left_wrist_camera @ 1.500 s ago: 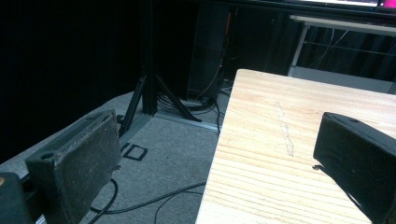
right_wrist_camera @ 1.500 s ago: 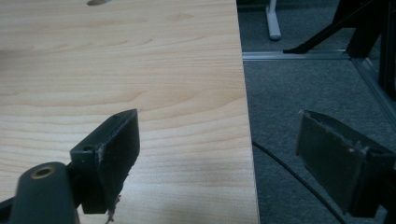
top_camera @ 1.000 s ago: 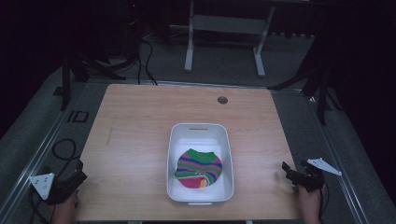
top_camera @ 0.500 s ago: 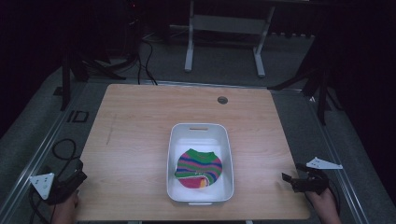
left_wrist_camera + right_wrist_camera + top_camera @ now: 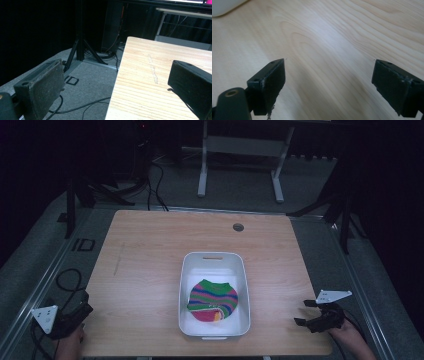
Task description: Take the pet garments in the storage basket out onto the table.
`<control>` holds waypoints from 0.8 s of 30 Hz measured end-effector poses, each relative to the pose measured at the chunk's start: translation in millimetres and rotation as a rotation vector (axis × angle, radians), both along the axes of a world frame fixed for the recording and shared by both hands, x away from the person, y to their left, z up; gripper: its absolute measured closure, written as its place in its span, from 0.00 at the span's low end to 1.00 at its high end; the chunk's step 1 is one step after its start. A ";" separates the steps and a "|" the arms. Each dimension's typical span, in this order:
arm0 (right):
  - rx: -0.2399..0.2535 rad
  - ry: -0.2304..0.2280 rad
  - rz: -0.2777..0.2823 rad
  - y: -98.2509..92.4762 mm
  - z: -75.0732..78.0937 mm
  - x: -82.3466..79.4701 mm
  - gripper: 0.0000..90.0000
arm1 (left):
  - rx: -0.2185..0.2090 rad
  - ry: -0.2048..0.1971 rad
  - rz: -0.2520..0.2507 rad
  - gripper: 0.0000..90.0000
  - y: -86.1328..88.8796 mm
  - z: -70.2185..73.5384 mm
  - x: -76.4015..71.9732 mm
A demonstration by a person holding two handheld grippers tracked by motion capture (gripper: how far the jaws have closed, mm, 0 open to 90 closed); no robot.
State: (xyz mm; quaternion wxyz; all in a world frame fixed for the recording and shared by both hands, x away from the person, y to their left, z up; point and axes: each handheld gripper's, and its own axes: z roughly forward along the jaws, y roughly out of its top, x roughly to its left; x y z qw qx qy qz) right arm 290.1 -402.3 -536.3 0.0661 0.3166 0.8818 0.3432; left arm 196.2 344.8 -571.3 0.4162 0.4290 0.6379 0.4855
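The striped knit cloth already lies in the white bin, well apart from both wide-open, empty grippers, left gripper and right gripper, so little seems left.

The high view looks forward and down over the whole wooden surface. The left tool's camera sits low at the near left corner, facing far. The right tool's camera hangs close above the same surface.

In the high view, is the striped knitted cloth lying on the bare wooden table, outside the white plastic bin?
No, the striped knitted cloth lies inside the white plastic bin, which stands on the wooden table.
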 end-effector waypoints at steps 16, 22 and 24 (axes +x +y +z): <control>-0.029 0.055 0.231 60.2 24.8 9.2 0.16 | 0.001 0.000 -0.007 0.01 -0.1 0.0 -0.1; 0.001 0.018 0.264 76.6 46.5 11.4 0.15 | 0.004 0.000 -0.007 0.01 -0.4 0.0 0.1; 0.005 0.012 0.270 79.6 50.5 11.8 0.15 | 0.002 0.001 -0.007 0.01 -0.2 0.0 0.1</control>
